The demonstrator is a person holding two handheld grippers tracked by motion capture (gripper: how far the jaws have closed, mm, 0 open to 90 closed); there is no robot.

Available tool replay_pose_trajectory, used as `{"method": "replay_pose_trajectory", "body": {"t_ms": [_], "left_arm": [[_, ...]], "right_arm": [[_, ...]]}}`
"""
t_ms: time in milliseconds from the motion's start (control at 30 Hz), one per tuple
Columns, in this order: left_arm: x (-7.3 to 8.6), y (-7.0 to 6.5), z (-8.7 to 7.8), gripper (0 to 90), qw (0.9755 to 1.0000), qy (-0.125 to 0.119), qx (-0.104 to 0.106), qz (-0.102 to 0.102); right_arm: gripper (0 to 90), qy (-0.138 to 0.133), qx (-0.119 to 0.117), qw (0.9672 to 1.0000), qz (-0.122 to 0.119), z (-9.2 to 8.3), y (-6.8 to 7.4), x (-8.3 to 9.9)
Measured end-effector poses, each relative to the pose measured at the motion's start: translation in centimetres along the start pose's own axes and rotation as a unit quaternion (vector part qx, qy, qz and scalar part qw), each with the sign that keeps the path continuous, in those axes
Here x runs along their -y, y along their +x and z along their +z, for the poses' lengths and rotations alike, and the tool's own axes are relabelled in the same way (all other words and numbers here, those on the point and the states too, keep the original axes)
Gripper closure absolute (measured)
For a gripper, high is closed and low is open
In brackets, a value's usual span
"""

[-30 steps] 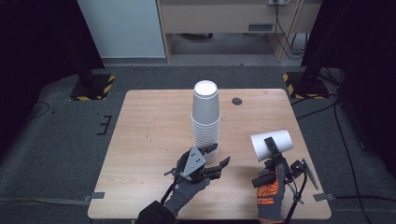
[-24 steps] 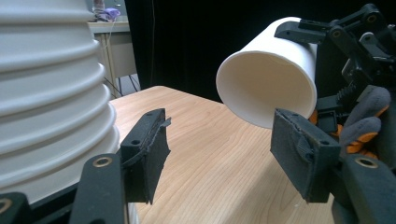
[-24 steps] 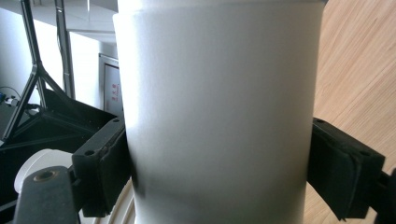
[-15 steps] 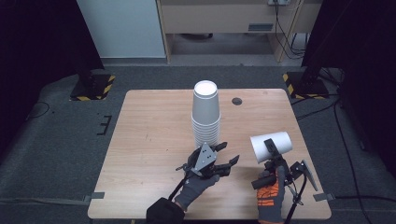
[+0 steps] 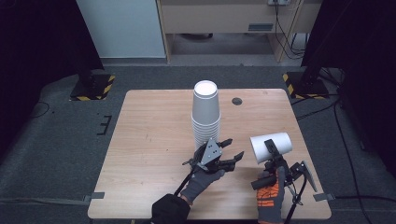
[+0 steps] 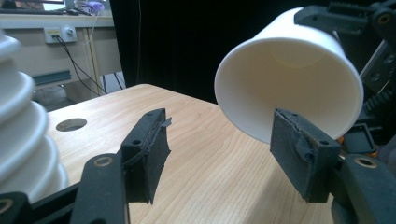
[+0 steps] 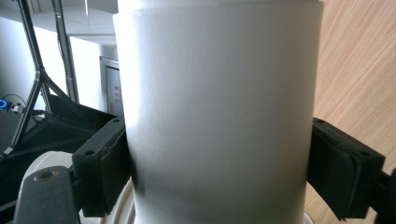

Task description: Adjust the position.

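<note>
Cup position: a single white paper cup is held above the near right part of the wooden table, lying on its side with its open mouth facing the left gripper. The right gripper has its pads pressed against opposite sides of the cup's wall, as the right gripper view confirms. The left gripper stands with jaws parted and nothing between them. In the left gripper view the cup's mouth sits beyond the jaws and toward the right pad; contact there appears unlikely, though the angle is poor. A stack of cups stands upright just behind the left gripper.
</note>
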State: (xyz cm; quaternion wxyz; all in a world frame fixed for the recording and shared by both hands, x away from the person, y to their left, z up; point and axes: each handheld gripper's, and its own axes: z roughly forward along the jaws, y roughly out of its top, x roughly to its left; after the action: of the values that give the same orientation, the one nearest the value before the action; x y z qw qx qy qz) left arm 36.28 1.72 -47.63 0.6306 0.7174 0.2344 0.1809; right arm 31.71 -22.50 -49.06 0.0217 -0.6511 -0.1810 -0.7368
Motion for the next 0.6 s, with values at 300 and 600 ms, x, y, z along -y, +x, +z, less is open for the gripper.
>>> {"method": "replay_pose_trajectory", "body": {"t_ms": [300,600], "left_arm": [[-0.4,0.0,1.2,36.0,1.0,-0.004,0.008,0.0],[-0.1,0.0,2.3,36.2,0.9999,-0.004,0.015,-0.005]], "right_arm": [[16.3,-0.001,0.0,0.9999,0.01,-0.1,-0.1,0.1],[16.3,0.001,0.0,0.9999,0.017,-0.2,-0.4,0.0]]}}
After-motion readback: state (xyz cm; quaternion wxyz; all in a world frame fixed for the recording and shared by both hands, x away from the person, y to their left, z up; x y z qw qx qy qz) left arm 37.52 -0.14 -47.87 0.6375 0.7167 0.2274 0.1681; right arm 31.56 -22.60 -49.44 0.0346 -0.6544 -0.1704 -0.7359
